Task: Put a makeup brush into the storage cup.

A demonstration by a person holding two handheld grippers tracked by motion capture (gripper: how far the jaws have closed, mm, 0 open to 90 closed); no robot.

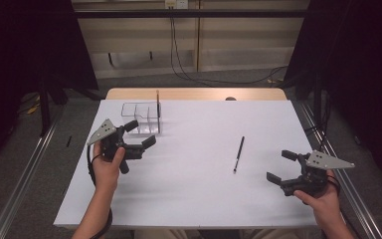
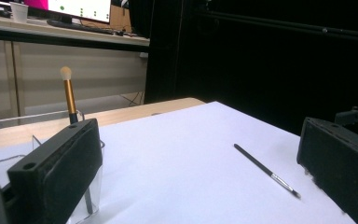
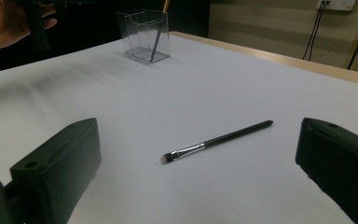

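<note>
Black fingers of both the left gripper (image 1: pixel 140 133) and right gripper (image 1: pixel 280 165) gape wide, holding nothing.

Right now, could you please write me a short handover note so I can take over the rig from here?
Left tool: open, holding nothing, beside the clear organizer at the table's far left.
Right tool: open, holding nothing, near the table's right edge, facing the thin black brush.
Things: a gold-handled brush already stands in the organizer. The thin black brush lies flat on the white table cover, right of centre, apart from both tools.
Done: apparently one brush stowed.
Left: probably pick up the black brush with the right tool, the nearer one, and stand it in the organizer too.
</note>
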